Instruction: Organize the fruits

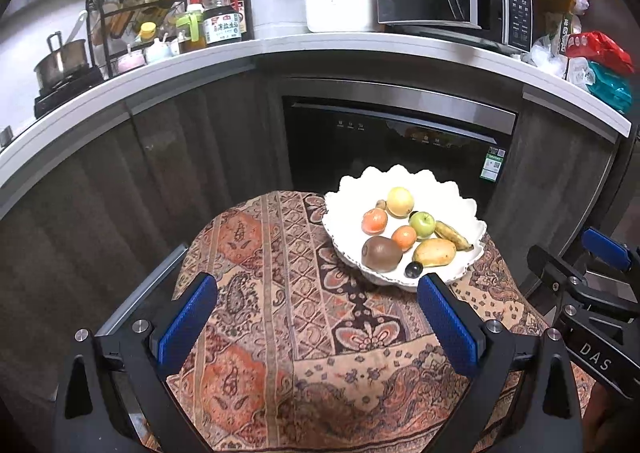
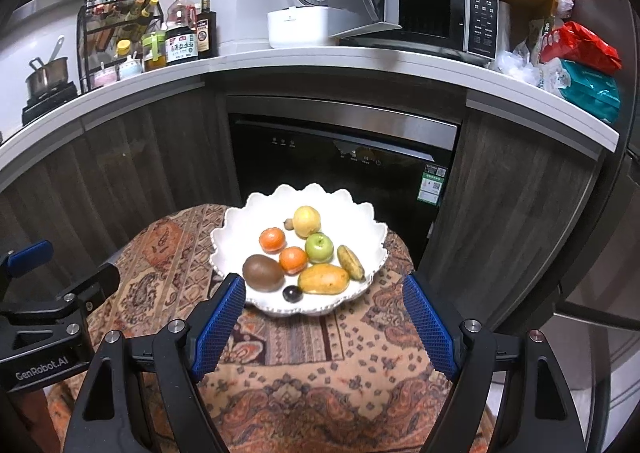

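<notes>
A white scalloped bowl (image 1: 472,213) (image 2: 240,213) stands on a small table with a patterned cloth (image 1: 280,273) (image 2: 168,265). In it lie a kiwi (image 1: 381,253) (image 2: 263,272), two oranges (image 1: 375,221) (image 2: 272,240), a green apple (image 1: 422,223) (image 2: 319,247), a yellow round fruit (image 1: 399,201) (image 2: 307,221), a mango (image 1: 434,252) (image 2: 323,279), a small banana (image 1: 452,235) (image 2: 350,261) and a dark grape (image 1: 413,269) (image 2: 291,293). My left gripper (image 1: 316,293) is open and empty, left of the bowl. My right gripper (image 2: 324,297) is open and empty, just before the bowl's near rim.
Behind the table is a dark built-in dishwasher (image 1: 400,133) (image 2: 340,149) under a white counter (image 1: 280,49). On the counter stand a microwave with open door (image 2: 440,9), a rice cooker (image 1: 344,1), bottles and a spice rack (image 1: 136,17), a pot (image 1: 60,61) and snack bags (image 2: 580,65).
</notes>
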`<state>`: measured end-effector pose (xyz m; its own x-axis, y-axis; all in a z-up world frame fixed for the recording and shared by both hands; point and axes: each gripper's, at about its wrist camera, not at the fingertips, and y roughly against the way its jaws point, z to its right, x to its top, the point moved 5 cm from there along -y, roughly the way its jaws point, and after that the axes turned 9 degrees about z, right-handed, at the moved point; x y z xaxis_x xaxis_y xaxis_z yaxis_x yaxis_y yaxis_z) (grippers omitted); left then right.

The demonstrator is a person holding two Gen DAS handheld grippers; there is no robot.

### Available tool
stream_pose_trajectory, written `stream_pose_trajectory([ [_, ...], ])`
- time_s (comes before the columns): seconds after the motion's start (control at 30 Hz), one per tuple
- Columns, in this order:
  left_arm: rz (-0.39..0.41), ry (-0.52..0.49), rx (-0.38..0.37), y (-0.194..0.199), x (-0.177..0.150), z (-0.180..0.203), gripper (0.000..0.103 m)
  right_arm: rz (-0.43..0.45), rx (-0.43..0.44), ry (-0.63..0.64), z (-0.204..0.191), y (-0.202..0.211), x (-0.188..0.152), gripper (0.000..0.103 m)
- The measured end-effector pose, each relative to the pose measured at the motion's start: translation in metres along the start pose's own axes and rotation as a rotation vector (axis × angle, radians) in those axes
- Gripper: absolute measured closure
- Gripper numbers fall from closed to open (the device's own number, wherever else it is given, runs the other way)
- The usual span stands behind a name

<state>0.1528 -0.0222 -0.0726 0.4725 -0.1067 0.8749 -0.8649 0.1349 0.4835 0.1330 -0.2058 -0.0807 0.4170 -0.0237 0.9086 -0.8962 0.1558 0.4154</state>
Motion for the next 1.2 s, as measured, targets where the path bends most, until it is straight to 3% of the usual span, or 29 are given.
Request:
stream_pose_trajectory([
  [0.7, -0.024, 0.014, 0.039, 0.050, -0.047, 0.000, 0.001, -0.020, 0.022, -0.017, 0.004, 0.046, -0.042, 0.022],
  [1.2, -0.022, 0.015, 0.044, 0.056, -0.051, 0.001, 0.001, -0.016, 0.029, -0.028, 0.006, 0.051, -0.047, 0.022],
])
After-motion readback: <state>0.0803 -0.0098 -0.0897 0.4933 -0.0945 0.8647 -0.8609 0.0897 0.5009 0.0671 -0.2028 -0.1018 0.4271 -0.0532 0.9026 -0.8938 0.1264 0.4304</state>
